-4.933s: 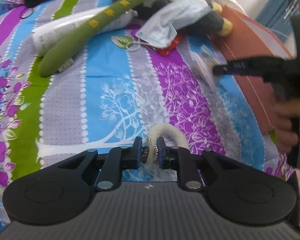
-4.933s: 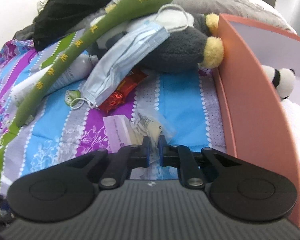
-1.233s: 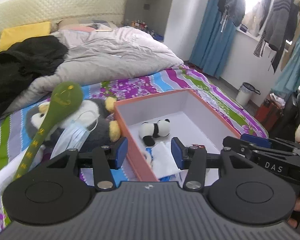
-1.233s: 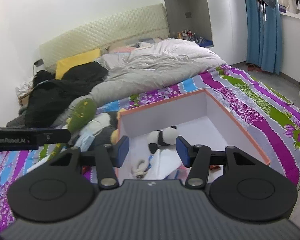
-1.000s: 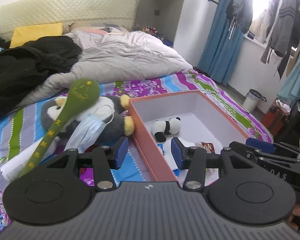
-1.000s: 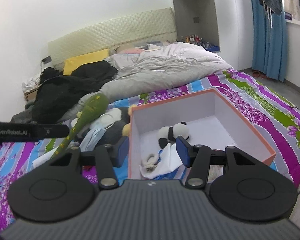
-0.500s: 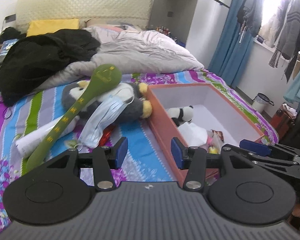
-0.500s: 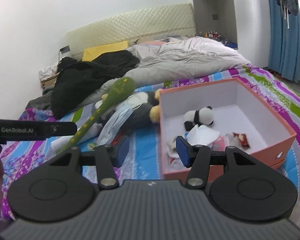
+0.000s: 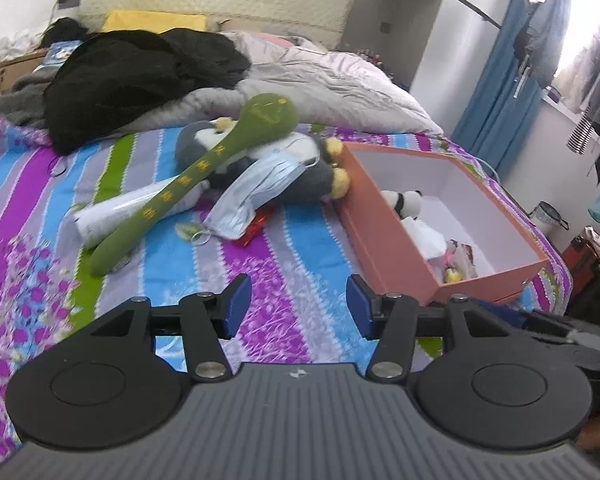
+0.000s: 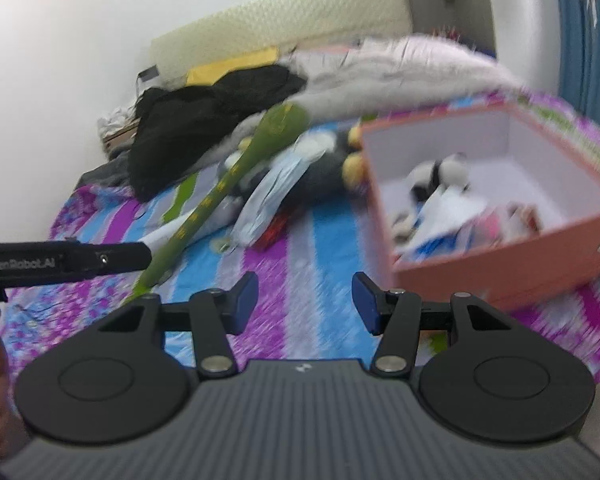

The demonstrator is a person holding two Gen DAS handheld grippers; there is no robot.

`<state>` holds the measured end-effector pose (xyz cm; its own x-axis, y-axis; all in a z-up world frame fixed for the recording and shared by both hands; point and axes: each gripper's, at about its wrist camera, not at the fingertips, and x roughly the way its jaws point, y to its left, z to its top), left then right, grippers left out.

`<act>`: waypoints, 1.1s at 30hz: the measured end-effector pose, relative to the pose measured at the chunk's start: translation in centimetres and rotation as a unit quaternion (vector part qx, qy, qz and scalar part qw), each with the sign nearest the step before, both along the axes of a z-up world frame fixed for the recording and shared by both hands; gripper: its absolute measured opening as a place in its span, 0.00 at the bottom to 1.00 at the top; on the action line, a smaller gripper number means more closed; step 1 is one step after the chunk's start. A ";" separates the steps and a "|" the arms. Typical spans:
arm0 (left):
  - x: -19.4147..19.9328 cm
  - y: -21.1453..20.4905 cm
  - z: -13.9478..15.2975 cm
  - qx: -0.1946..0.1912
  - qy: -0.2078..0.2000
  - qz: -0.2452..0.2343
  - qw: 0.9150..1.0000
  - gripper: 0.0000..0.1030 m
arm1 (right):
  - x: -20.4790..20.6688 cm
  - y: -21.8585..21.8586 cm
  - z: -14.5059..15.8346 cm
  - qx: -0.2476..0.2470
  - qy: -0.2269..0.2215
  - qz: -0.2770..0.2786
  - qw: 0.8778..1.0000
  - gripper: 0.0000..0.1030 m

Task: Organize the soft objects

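**Both grippers empty, lining up on the loose pile**

We are holding the left gripper point(image 9: 298, 306) with nothing between its jaws, which are opening; the right gripper point(image 10: 304, 302) is released and empty too. Ahead-left of the fingers, the blue face mask point(image 9: 256, 196) is lying over the grey penguin plush point(image 9: 300, 168), with the green plush spoon point(image 9: 196, 184) beside. Ahead-right, the orange box point(image 9: 392, 240) is already holding a small panda point(image 9: 404, 202). We judge it best to take the mask first, pinching its near edge.
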<state>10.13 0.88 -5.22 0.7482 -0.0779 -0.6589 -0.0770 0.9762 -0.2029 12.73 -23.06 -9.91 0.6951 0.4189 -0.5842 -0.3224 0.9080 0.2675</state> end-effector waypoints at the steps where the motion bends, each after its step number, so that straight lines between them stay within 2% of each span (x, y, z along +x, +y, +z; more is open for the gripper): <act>1: -0.3 0.4 -0.3 0.000 0.003 0.004 1.000 0.57 | -0.1 0.4 -0.3 0.003 0.005 0.003 1.000 0.53; 6: -0.6 2.3 -1.8 -0.008 0.018 0.025 0.999 0.57 | 0.3 2.4 -1.2 0.018 0.023 0.015 0.999 0.53; 11: 1.1 3.7 -3.2 -0.013 0.029 0.033 0.999 0.57 | 2.5 3.8 -2.3 0.026 0.049 0.015 0.998 0.53; 22: 9.2 6.4 -7.9 -0.013 0.064 0.027 0.997 0.57 | 10.1 7.0 -5.5 0.037 0.099 0.007 0.994 0.53; 26: 12.6 7.7 -10.0 -0.013 0.066 0.014 0.998 0.57 | 13.1 8.3 -7.1 0.044 0.116 0.008 0.992 0.51; 28: 14.2 8.2 -11.0 -0.016 0.064 0.001 0.998 0.57 | 14.7 8.7 -8.0 0.052 0.124 0.007 0.991 0.42; 33: 18.3 8.6 -13.1 -0.006 0.071 -0.029 0.997 0.57 | 18.4 9.5 -10.2 0.068 0.142 -0.004 0.987 0.29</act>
<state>28.45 9.47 -18.34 0.6416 -0.1260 -0.7566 -0.0497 0.9775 -0.2049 31.12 -13.56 -20.06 0.5147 0.5021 -0.6950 -0.2094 0.8597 0.4660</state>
